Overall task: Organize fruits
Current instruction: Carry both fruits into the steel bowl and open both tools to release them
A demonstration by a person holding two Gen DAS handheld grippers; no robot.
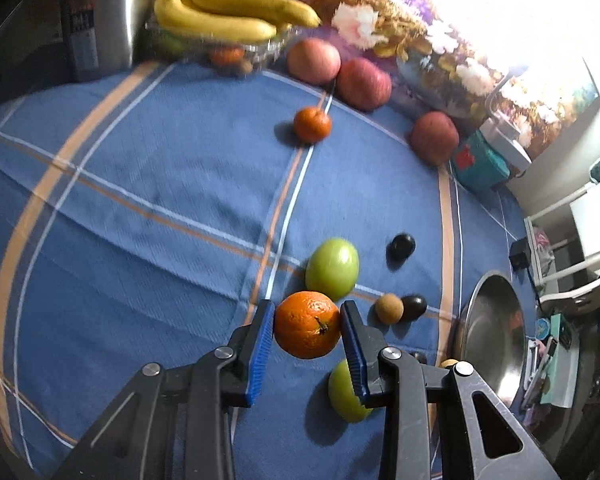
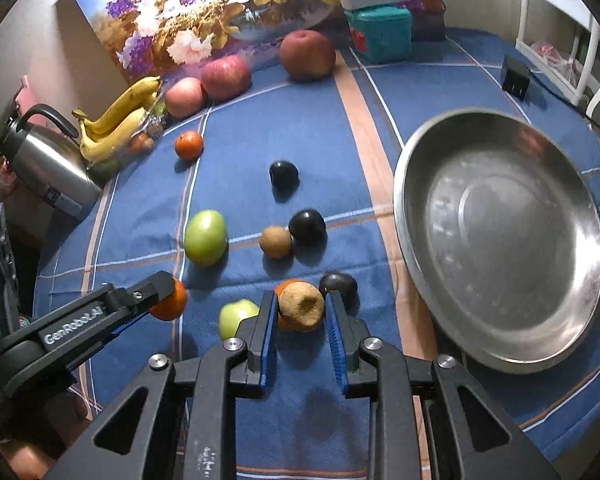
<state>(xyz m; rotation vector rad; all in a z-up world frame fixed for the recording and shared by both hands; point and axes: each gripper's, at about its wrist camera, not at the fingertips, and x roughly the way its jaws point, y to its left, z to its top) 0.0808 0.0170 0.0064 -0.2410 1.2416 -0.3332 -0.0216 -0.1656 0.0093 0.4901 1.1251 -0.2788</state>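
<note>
Closest to my right camera: right tongs [image 2: 302,312] clenched on a brown fruit [image 2: 301,306], pads pressing both sides, lifted clear of the blue cloth [image 2: 300,120] on the worktop. Left tongs [image 1: 308,326] are likewise clamped on an orange [image 1: 307,324], also off the cloth; the right view confirms that. So two fruits in hand, none delivered: the steel bowl [image 2: 500,240] on the right is empty, and I judge it's the destination. Left on the cloth: two green fruits [image 2: 205,237], another brown one [image 2: 275,242], three dark plums [image 2: 307,226], a small orange [image 2: 189,145], three red apples [image 2: 307,55] at the back. Bananas [image 1: 228,12] already sit on a glass dish [image 1: 260,46] beside the kettle [image 2: 48,164]. Early stage, most sorting still ahead.
</note>
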